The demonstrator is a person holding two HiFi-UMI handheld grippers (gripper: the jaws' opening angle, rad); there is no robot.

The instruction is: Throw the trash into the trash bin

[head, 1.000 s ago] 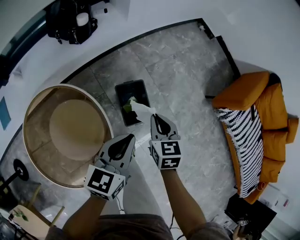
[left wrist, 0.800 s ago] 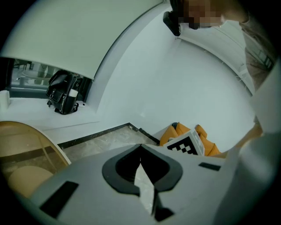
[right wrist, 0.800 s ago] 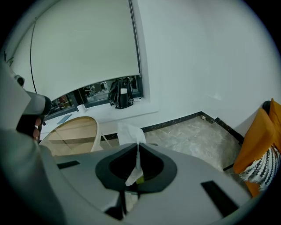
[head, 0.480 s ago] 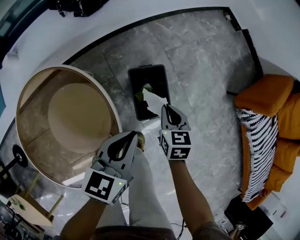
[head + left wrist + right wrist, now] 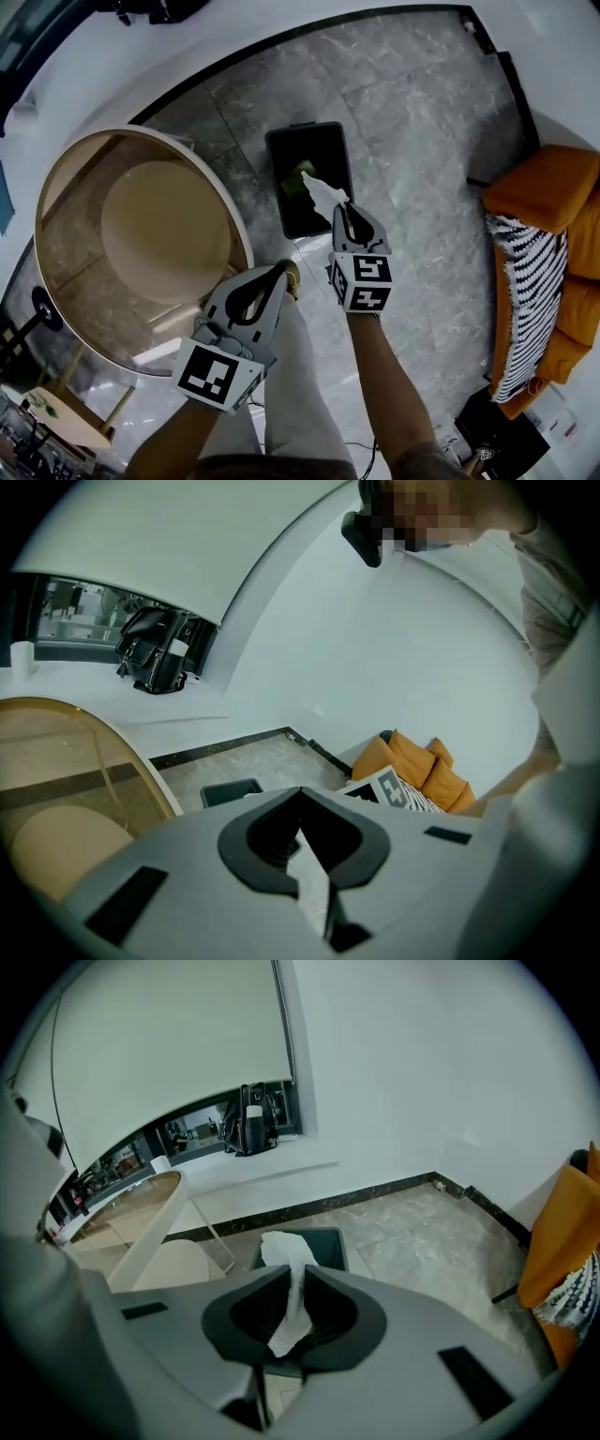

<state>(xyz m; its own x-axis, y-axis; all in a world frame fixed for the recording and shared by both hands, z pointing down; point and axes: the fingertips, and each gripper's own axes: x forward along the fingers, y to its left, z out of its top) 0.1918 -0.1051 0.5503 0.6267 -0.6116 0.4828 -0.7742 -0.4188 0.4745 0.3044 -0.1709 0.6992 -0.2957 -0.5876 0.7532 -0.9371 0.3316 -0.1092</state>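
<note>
Right gripper (image 5: 345,208), clamped shut on a tissue (image 5: 323,194) above the trash bin's (image 5: 273,178) near edge, may drop it outside.

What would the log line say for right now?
right gripper: shut on white tissue, jaws just opening slightly | place: over black trash bin | left gripper: shut

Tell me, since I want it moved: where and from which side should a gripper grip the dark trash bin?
I'd take the trash bin by its left long wall, coming straight down with one jaw inside and one outside: it stands upright and open-topped. That rim is bare, while the tissue hangs over the near right corner.
</note>
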